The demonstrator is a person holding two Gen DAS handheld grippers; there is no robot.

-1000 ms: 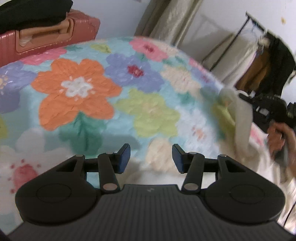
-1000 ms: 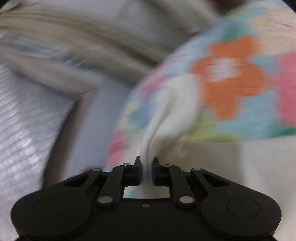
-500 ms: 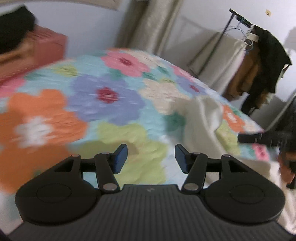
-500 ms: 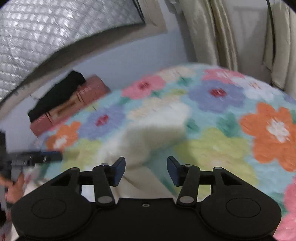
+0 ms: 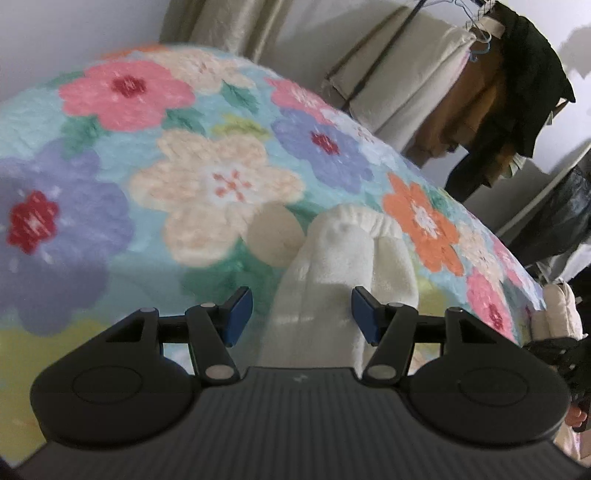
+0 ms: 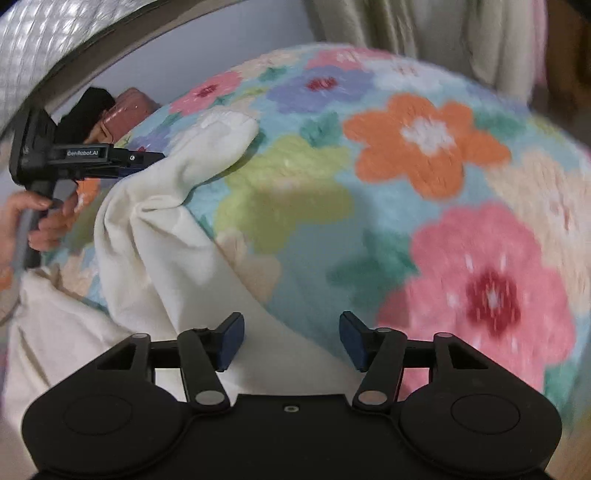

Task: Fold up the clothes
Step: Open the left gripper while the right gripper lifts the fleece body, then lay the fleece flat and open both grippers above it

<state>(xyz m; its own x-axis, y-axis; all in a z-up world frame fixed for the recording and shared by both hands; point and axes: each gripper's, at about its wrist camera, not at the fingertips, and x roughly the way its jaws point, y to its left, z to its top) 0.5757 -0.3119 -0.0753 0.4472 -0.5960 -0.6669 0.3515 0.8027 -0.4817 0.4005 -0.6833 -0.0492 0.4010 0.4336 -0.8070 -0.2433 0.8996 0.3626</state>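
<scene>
A cream fleece garment [image 6: 162, 236] lies rumpled on a flowered blanket [image 6: 424, 206]. One sleeve with a gathered cuff [image 5: 351, 221] stretches away from me. My left gripper [image 5: 302, 314] is open, its blue pads on either side of that sleeve [image 5: 317, 291] without closing on it. In the right wrist view the left gripper [image 6: 147, 160] shows from the side at the sleeve, held by a hand [image 6: 44, 218]. My right gripper [image 6: 291, 339] is open above the garment's lower edge, nothing between its fingers.
A clothes rack with dark and brown garments [image 5: 509, 96] stands past the bed's right side. Beige curtains [image 5: 229, 26] hang behind the bed. A pink suitcase [image 6: 127, 110] with a black item on top sits at the far left. A quilted panel [image 6: 55, 40] is above it.
The right gripper let go of the cream garment and opened. The left gripper swung right and now straddles the sleeve, which lies laid out on the blanket.
</scene>
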